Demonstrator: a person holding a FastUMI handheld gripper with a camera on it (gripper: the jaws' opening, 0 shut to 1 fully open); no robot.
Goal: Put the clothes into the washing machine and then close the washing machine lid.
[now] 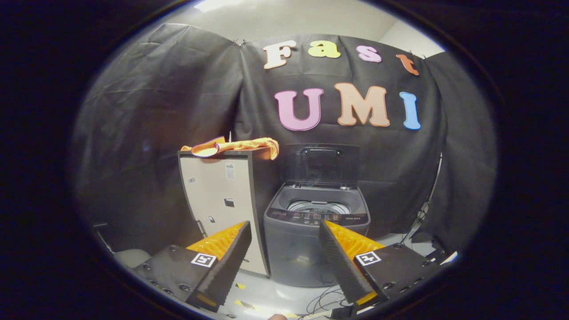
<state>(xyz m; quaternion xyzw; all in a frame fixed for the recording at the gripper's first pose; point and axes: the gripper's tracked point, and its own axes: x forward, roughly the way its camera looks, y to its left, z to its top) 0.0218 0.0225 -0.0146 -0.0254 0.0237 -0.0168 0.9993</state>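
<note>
An orange garment (235,146) lies crumpled on top of a tall pale cabinet (222,200), one end hanging over the cabinet's right corner. Right beside the cabinet stands a grey top-loading washing machine (311,235) with its dark lid (322,164) raised upright and the drum (318,206) showing inside. My gripper (284,233) is open, with nothing between its fingers. It hovers well short of both, and the machine's front shows through the gap between the fingers.
Black cloth walls close in the booth behind and to both sides. Loose cables (329,300) lie on the pale floor in front of the machine, and more cables and a stand (422,222) sit at its right.
</note>
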